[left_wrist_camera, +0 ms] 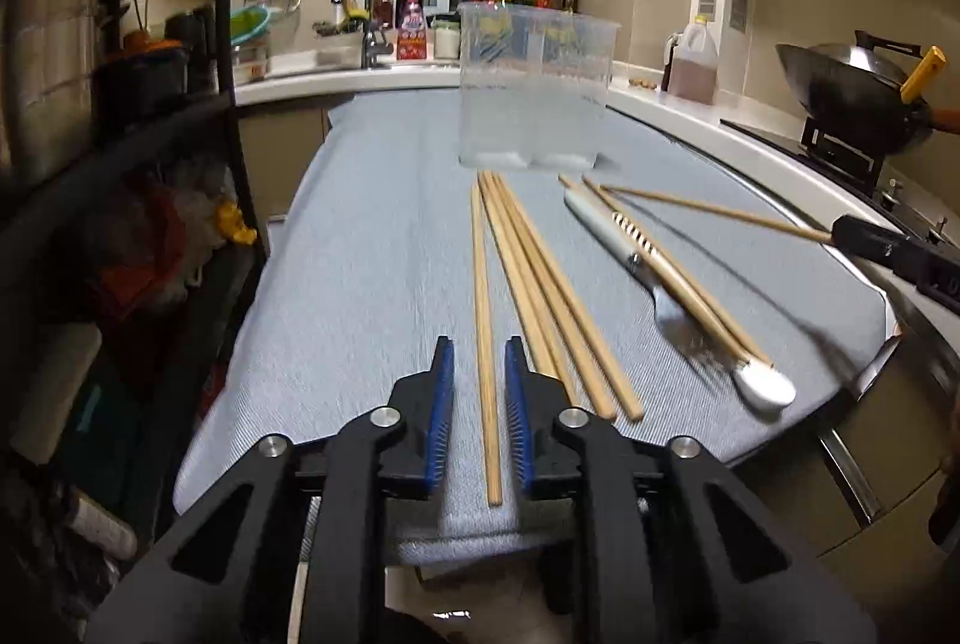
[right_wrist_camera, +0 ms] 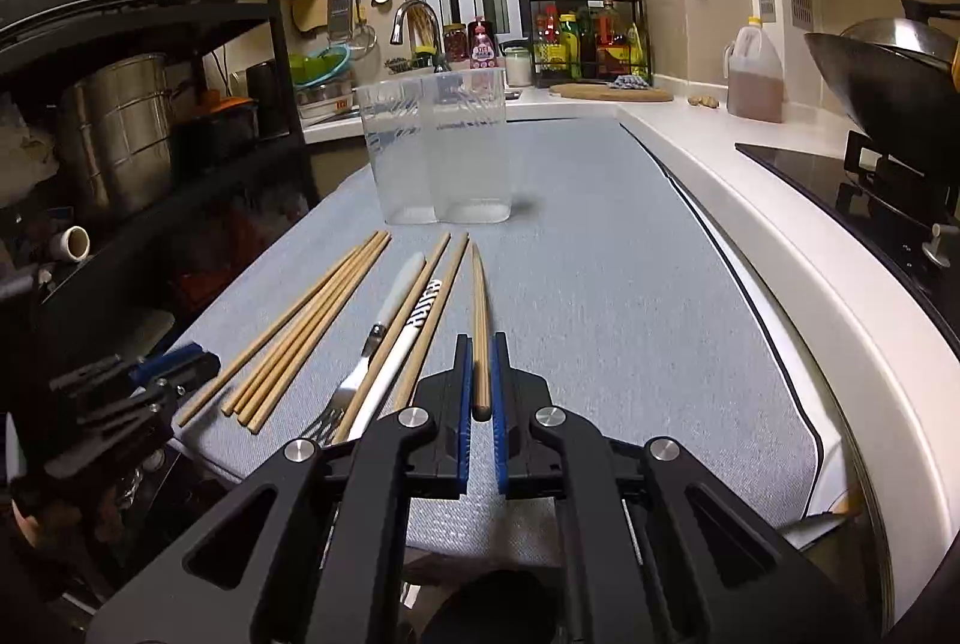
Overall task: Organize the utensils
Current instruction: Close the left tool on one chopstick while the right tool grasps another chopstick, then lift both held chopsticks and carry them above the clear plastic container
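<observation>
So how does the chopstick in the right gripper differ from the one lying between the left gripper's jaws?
The right gripper is shut on its chopstick, which is lifted off the mat; the left gripper is open around its chopstick, pads not touching it. That left chopstick lies flat on the mat beside a bundle of others, while the right one stands apart from the rest. Both are plain wood and point towards the clear container.
</observation>
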`<state>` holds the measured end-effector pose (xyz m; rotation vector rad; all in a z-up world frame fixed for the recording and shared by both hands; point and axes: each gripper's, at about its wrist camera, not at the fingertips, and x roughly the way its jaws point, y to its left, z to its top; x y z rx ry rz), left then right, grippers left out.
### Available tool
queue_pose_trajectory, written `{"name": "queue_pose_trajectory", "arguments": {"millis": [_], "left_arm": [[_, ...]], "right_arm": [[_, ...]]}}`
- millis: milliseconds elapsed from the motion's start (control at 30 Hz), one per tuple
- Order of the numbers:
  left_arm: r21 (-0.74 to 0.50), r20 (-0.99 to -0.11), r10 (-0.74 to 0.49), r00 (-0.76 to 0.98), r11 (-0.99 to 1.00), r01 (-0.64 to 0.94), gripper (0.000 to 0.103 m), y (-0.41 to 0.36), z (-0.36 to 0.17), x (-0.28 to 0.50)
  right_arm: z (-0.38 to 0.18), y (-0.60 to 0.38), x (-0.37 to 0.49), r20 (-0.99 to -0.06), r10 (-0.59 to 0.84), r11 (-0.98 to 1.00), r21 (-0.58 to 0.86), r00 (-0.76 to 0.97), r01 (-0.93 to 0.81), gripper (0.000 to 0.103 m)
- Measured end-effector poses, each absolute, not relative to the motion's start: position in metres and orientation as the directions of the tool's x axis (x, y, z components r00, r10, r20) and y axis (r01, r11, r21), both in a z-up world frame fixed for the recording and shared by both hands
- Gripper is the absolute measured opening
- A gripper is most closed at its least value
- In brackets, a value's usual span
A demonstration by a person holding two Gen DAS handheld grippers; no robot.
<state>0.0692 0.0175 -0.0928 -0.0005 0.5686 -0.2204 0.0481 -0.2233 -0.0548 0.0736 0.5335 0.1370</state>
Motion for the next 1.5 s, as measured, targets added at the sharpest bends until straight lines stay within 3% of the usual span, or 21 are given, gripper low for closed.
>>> {"name": "queue_pose_trajectory", "arguments": {"millis": [367,400,533,867,1500], "left_arm": [[0.019,-0.432,-0.186,0.882,0.976,0.215,0.015,0.012,-0.108,0.056],[0.008,-0.439,-0.197,0.877,0.975,0.224,0.007,0.013,-0.107,0.057],[-0.036,-0.492,-0.232,0.839,0.969,0.246,0.006,0.014,-0.094,0.062],[0.005,-0.275,-0.272,0.922,0.959,0.285,0.006,0.014,0.014,0.040],[-0.063,-0.428,-0.298,0.853,0.951,0.301,0.005,0.012,0.083,0.138]], "right_arm": [[-0.054,-0.218,0.045,-0.500,0.151,0.988,0.100,0.853,-0.116,0.006],[-0.053,-0.217,0.044,-0.497,0.150,0.988,0.097,0.854,-0.118,0.006],[-0.047,-0.220,0.043,-0.480,0.151,0.988,0.099,0.864,-0.118,0.006],[-0.002,-0.226,0.044,-0.382,0.151,0.987,0.100,0.912,-0.122,0.006],[0.084,-0.232,0.134,-0.388,0.163,0.986,0.102,0.907,-0.134,0.006]]}}
